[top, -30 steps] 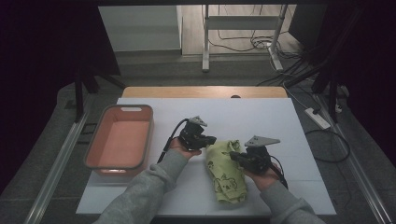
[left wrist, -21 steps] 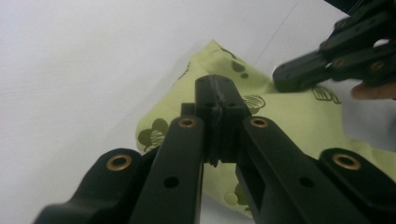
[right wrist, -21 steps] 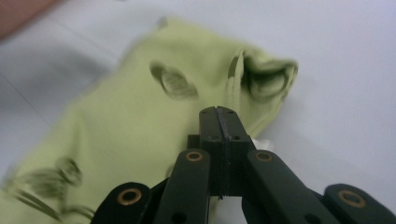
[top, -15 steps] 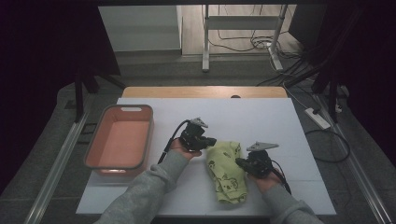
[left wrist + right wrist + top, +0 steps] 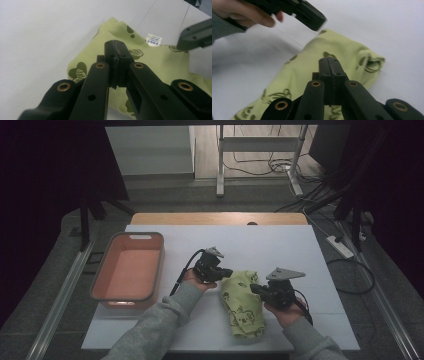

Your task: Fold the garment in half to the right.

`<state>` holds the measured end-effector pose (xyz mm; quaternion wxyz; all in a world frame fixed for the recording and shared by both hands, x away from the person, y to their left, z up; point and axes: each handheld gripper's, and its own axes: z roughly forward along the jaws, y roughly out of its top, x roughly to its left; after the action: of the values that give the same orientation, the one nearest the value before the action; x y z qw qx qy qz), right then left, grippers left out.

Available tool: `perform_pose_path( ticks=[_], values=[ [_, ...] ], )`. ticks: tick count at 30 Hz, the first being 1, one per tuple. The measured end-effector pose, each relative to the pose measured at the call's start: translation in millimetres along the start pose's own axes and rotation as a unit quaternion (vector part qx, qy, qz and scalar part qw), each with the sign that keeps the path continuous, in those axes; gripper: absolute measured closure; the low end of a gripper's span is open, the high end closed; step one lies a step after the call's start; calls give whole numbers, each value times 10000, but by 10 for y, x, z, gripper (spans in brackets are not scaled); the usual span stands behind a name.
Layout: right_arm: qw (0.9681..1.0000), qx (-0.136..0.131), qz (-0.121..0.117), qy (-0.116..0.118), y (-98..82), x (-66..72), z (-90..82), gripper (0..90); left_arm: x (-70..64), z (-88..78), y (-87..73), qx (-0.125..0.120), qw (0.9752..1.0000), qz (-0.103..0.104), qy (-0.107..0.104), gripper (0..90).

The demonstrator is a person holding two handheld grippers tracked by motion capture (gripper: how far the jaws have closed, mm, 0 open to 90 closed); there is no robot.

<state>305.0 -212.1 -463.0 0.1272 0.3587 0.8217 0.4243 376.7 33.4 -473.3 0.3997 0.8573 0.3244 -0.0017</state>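
Observation:
A yellow-green cloth (image 5: 242, 305) printed with dark green figures lies crumpled on the white table (image 5: 280, 245). My left gripper (image 5: 227, 271) is at the cloth's far left corner, and its jaws are pressed together with nothing between them (image 5: 115, 46). A white tag (image 5: 153, 40) shows on the cloth (image 5: 150, 53) just beyond them. My right gripper (image 5: 254, 289) points at the cloth's right edge, shut and empty (image 5: 329, 62), hovering over the cloth (image 5: 347, 55). The left gripper (image 5: 319, 21) and the hand holding it (image 5: 244, 12) appear across from it in the right gripper view.
A pink rectangular bin (image 5: 131, 236) sits on the table's left side. A wooden strip (image 5: 215, 218) runs along the far edge. Cables and stand legs lie on the floor behind and to the right.
The right gripper dipped toward me, then came back up and slightly away, staying beside the cloth. The left gripper and the cloth have not moved.

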Motion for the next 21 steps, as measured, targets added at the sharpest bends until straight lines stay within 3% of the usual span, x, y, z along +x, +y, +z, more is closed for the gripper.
perform_pose_path(
  ticks=[8,16,21],
  values=[
    [9997,205,-77,93,-31,43,122,897,11,141,-17,161,9999,13,-54,894],
    [9986,521,31,107,-210,1,211,898,48,255,-36,265,9996,-64,-102,894],
    [9978,656,-28,103,-282,27,247,898,58,299,-54,358,9993,-66,-94,894]
  ],
)
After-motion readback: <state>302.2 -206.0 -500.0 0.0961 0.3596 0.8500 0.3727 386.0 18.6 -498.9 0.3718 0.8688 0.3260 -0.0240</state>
